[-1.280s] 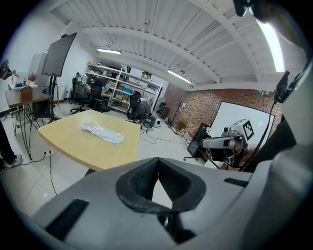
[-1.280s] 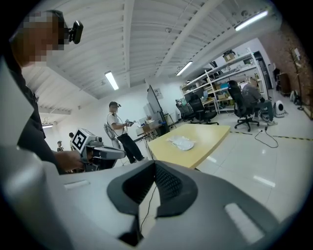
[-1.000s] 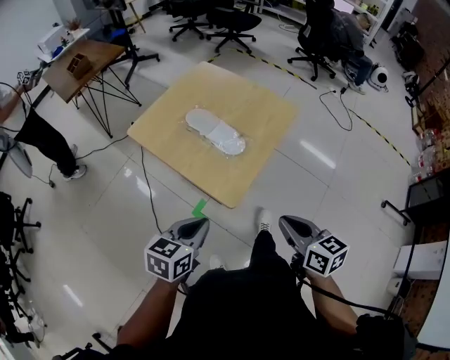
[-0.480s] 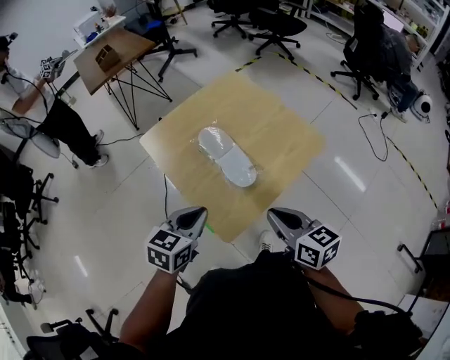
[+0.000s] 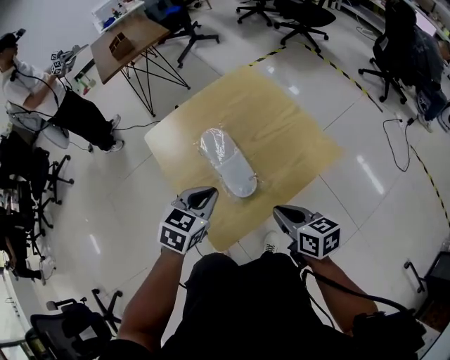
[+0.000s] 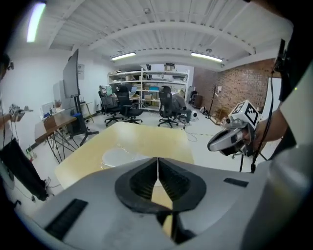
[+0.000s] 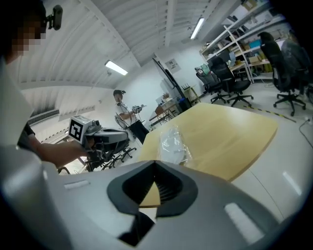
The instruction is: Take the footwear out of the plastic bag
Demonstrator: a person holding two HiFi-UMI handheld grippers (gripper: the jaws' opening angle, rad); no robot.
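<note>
Left gripper [image 6: 157,171]: jaws closed together, pad against pad, nothing between them. Right gripper [image 7: 155,178]: jaws likewise closed, nothing held. Both are held in the air, clear of every object.

In the head view the left gripper's tip lies over the near edge of the table [image 5: 288,119]. The right gripper is beside it toward 3 o'clock, its tip just short of that edge. Both point toward 12 o'clock.

The bag [image 5: 228,158] lies flat near the middle of the table, its long axis running from 11 to 5 o'clock. It is clear plastic with white footwear [image 5: 238,172] inside. The left gripper is at 7 o'clock of the bag and the right gripper at 5 o'clock, each near it but apart from it.

The table is a low, pale wood board on a glossy tiled floor [image 5: 140,204]. At 10 o'clock a second person [image 5: 49,91] stands next to a tilted desk [image 5: 133,42]. Office chairs [image 5: 299,14] stand from 12 to 2 o'clock.
</note>
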